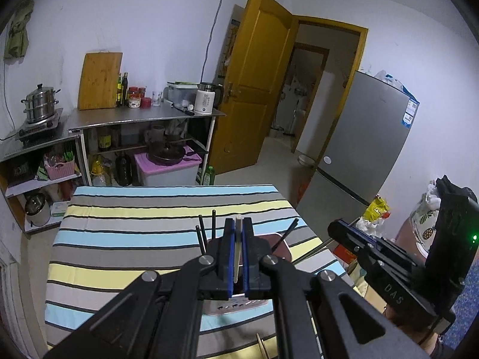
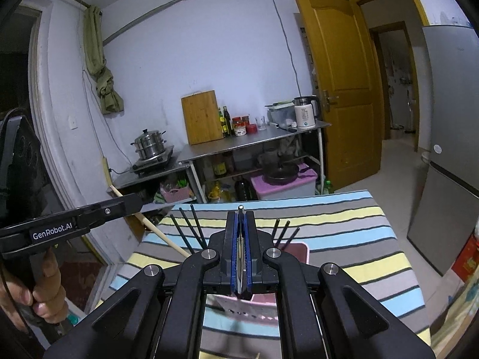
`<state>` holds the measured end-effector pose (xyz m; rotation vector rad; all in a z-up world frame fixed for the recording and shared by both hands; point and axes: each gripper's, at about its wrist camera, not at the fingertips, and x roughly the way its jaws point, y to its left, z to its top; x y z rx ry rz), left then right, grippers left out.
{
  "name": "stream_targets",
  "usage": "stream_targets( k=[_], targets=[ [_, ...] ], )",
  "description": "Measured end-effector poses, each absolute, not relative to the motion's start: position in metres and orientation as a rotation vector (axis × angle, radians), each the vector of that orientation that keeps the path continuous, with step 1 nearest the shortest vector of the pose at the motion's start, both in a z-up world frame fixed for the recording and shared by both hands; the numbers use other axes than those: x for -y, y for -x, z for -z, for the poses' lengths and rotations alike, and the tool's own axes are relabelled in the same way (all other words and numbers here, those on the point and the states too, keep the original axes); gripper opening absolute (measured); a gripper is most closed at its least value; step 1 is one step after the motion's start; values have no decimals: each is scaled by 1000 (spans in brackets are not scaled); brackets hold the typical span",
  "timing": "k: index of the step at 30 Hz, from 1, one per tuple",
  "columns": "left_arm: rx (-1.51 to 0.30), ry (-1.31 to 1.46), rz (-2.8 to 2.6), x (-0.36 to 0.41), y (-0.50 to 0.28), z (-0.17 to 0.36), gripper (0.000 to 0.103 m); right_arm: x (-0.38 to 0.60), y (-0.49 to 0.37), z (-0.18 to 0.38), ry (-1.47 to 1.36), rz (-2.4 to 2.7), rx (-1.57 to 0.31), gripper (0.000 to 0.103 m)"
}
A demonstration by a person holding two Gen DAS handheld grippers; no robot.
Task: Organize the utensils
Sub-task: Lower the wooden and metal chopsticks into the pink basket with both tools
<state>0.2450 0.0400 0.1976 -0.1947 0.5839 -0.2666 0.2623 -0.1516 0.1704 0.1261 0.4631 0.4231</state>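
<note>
Pale wooden chopstick (image 1: 238, 239) clamped in left gripper (image 1: 238, 224) | right gripper (image 2: 240, 215) grips metal utensil (image 2: 240, 248) | risk: thin handles slipping above pink holder (image 2: 296, 249) at 12 o'clock

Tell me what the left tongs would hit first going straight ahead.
Probably the striped tablecloth beyond the pink holder; the left tongs, shut on a pale stick, point downward, though depth is unclear.
</note>
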Motion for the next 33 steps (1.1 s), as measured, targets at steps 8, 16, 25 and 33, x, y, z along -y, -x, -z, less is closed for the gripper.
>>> stream_targets(
  k=[8,16,25,33],
  targets=[
    [-641,209,260,-40,-261,-166,5,149,-279,-142,-137,-413,-518,4],
    [-688,197,249,-35,-272,-138,5,146,-295,-111,-145,-404,-579,4],
    [-728,210,246,-34,-280,-116,5,137,-300,-87,-141,-412,-628,4],
    [-721,196,216,-31,-275,-109,14,138,-297,-83,-138,-427,-668,10]
  ],
)
